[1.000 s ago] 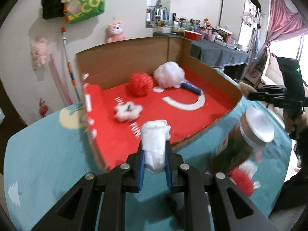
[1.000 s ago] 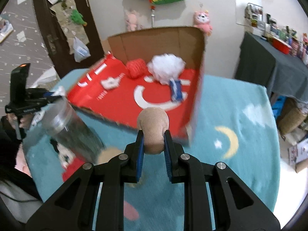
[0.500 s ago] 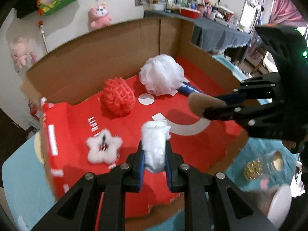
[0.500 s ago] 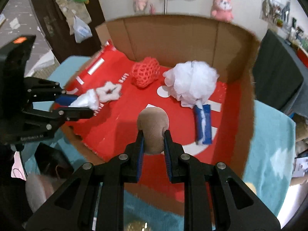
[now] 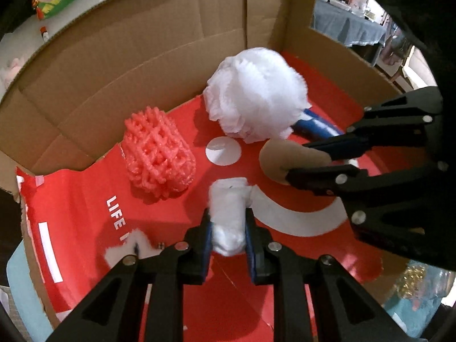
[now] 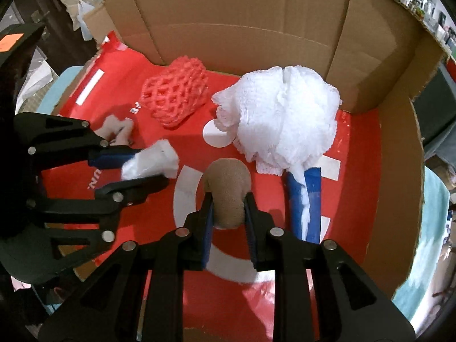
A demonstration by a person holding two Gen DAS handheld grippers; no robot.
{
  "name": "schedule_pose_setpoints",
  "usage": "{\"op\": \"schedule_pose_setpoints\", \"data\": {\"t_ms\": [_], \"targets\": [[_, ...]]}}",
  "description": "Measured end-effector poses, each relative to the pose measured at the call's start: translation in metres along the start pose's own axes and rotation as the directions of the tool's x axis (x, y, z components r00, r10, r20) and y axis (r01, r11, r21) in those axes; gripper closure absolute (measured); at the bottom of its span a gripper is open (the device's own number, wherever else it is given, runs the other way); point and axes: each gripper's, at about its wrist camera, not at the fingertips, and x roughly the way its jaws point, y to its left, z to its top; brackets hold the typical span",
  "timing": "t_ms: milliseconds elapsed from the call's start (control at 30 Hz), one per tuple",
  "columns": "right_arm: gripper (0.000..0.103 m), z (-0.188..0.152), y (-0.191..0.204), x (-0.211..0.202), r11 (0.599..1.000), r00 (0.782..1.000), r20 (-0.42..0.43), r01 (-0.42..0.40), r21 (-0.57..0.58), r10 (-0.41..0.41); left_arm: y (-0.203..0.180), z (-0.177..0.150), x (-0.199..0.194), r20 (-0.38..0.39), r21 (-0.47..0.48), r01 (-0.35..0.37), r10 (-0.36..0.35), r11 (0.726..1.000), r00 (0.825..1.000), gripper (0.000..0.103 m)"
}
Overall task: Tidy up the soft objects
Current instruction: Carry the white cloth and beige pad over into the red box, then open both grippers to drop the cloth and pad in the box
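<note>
Both tongs have moved in over the cardboard box [image 5: 171,57]: left gripper [image 5: 228,228] clamps a white soft piece [image 5: 228,213], right gripper [image 6: 228,213] clamps a tan soft piece [image 6: 228,191], its jaws beginning to open. The white pouf [image 6: 282,119] and red mesh [image 5: 158,154] lie beyond the tips; judged ready for release

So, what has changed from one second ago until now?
Both grippers came from outside the cardboard box to above its red floor: the left gripper carrying the white fluffy roll, the right gripper carrying the tan soft ball. Red mesh sponge and white bath puff stayed put.
</note>
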Motion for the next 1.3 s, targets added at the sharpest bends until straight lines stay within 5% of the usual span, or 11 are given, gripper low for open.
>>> {"op": "schedule_pose_setpoints", "data": {"t_ms": [667,833,933,1167,1300], "targets": [[0.081,0.0,0.004,0.009,1.0,1.0,-0.007,0.007,-0.01,-0.007,0.029,-0.006,-0.009,0.042,-0.055,0.046,-0.043,0.997,0.998,0.062],[0.07,-0.002,0.006,0.006,1.0,1.0,0.001,0.016,-0.016,-0.016,0.033,-0.013,-0.027,0.075,-0.086,0.05,-0.044,0.995,0.996,0.052],[0.053,-0.004,0.009,-0.001,1.0,1.0,0.018,0.016,-0.012,-0.016,0.036,-0.018,-0.043,0.106,-0.109,0.051,-0.039,0.993,0.994,0.046],[0.052,-0.014,0.013,-0.037,0.999,0.996,0.071,0.051,0.014,-0.052,0.038,-0.041,-0.099,0.213,-0.172,0.053,-0.015,0.984,0.977,0.028],[0.043,-0.027,0.016,-0.074,0.997,0.989,0.13,0.059,0.042,-0.064,0.03,-0.061,-0.138,0.284,-0.196,0.048,0.01,0.979,0.959,0.017]]}}
